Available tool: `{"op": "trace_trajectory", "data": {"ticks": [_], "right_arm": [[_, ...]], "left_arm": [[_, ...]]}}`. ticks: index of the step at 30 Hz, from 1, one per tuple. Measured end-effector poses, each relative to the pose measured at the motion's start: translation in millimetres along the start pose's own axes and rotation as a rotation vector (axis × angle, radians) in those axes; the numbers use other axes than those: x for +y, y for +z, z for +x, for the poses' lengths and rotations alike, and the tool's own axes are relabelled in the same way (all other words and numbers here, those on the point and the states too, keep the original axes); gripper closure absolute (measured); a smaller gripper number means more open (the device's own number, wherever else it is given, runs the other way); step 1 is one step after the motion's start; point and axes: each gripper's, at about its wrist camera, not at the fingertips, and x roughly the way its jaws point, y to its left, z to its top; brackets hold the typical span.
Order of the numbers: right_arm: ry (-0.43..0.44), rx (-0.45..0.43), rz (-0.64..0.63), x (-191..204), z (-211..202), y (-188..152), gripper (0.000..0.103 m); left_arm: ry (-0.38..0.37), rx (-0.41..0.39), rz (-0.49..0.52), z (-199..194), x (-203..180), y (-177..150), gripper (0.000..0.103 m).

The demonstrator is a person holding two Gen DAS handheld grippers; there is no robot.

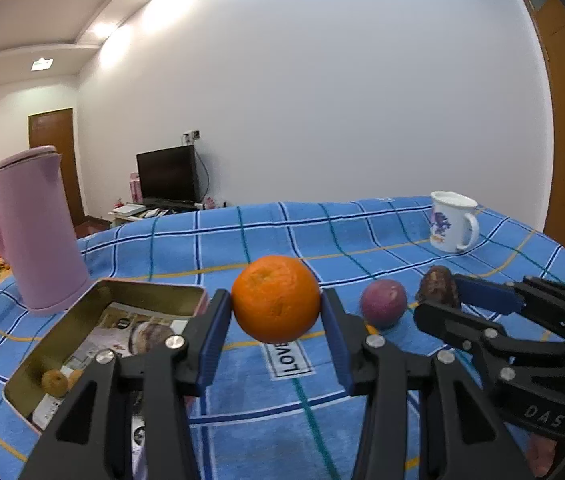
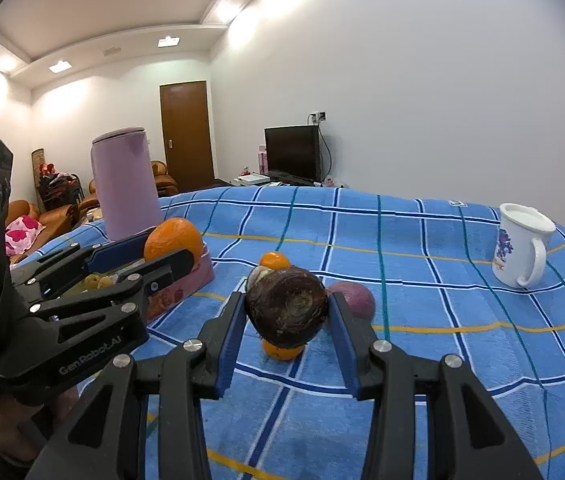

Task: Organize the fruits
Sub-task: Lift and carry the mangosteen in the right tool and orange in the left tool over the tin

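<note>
Blue-padded fingers of the left hand-held gripper (image 1: 276, 320) clasped an orange (image 1: 275, 298) above the checked tabletop (image 1: 242, 236), just right of an open tin (image 1: 58, 344) containing a small yellowish fruit (image 1: 55, 382). The right hand-held gripper (image 2: 287, 322) gripped a dark brown fruit (image 2: 287, 307); beside it lay a purple fruit (image 2: 356, 299) and two small oranges (image 2: 274, 260). Farther off stood a pink jug (image 1: 34, 232) and white mug (image 2: 520, 246).

White walls (image 2: 422, 100), brown door (image 2: 186, 132), dark television (image 2: 292, 154), ceiling lights.
</note>
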Motion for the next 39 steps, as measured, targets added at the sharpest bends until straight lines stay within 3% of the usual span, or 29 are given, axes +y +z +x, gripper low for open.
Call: {"op": "trace_trajectory", "data": {"ticks": [39], "right_arm": [[0.221, 0.017, -0.121, 91.4, 40.7, 47.5, 0.059]], "left_arm": [[0.249, 0.106, -0.057, -13.2, 92.8, -7.6, 0.055]]}}
